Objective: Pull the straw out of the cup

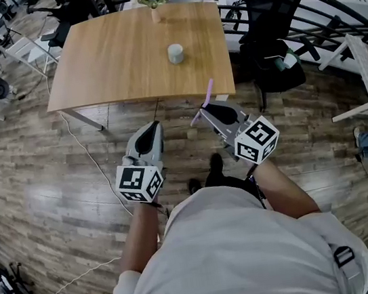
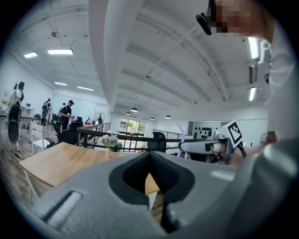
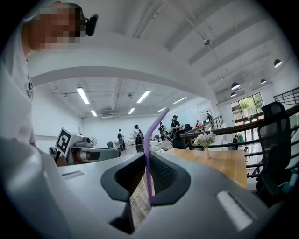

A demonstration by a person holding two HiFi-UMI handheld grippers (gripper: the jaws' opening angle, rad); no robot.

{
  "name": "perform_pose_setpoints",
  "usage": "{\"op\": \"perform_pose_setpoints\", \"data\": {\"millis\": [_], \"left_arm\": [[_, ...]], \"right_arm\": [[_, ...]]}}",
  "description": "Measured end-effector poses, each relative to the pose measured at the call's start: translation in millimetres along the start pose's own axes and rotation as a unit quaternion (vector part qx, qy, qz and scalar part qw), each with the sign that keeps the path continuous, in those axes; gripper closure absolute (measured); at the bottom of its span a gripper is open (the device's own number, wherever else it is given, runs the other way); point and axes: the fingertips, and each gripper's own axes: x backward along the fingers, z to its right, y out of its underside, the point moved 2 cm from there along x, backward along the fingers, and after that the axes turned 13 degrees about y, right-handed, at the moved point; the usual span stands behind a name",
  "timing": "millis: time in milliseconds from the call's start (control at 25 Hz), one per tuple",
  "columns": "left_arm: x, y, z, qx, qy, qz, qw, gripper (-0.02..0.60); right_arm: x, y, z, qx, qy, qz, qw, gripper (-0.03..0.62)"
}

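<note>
Firmly pressed together, the jaws of the right gripper [image 3: 148,156] are pinching a purple straw [image 3: 152,128] partway along its length. The straw is rising out of the jaws and bending over to the right at its top, while its lower end is hanging in the hollow behind the fingertips. From the head view, the same right gripper [image 1: 203,112] is pointing toward the near edge of the wooden table [image 1: 116,57], and the straw [image 1: 210,91] is reaching up across that edge, entirely out of the cup [image 1: 176,53] and well apart from it.

To the left, the left gripper [image 1: 155,123] is pointing the same way beside its partner, held over the plank floor [image 1: 52,183]. In its own view the left gripper [image 2: 150,154] is showing its jaws brought together at the tips, with nothing caught between them; only a corner of the table is showing through the hollow.

The pale cup is standing upright on the table, right of its centre and toward the far side. A small vase of flowers [image 1: 154,3] is sitting at the table's far edge, beyond the cup. A black office chair [image 1: 270,34] is standing just off the table's right side.
</note>
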Motion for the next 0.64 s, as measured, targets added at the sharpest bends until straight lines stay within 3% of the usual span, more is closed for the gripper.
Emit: {"op": "perform_pose_setpoints", "data": {"millis": [640], "left_arm": [[-0.5, 1.5, 6.3, -0.006, 0.01, -0.007, 0.9999, 0.577]], "right_arm": [[7.5, -2.3, -3.4, 0.008, 0.01, 0.003, 1.0, 0.553]]}}
